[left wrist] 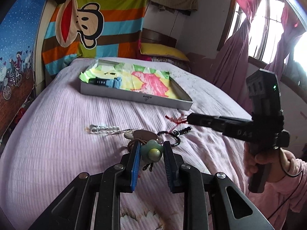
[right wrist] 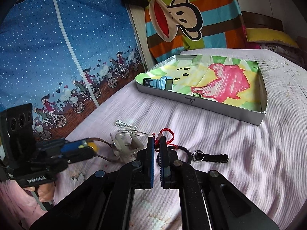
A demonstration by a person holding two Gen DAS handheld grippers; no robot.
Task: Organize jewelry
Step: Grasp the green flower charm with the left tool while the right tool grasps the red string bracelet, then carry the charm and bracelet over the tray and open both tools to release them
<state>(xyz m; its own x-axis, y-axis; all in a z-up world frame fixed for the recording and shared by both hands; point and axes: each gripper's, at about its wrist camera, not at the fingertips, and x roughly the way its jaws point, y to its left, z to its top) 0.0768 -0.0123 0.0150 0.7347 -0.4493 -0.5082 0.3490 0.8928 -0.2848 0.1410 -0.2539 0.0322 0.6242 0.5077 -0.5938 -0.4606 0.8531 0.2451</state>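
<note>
Straddling flower charm [left wrist: 152, 152] on bedspread [left wrist: 57, 143], left gripper [left wrist: 151, 150] fingers spread | right gripper [right wrist: 157, 143] clenched on red cord bracelet [right wrist: 165, 134] | blue watch [right wrist: 159, 82] lying in tray [right wrist: 211, 107] beyond

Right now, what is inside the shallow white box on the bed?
The box is lined with colourful drawn paper. On it lie a blue watch at the left end and small rings near the front wall. What the paper covers cannot be seen.

Small rings [right wrist: 197, 93] in the box [right wrist: 201, 106], too tiny to identify.
</note>
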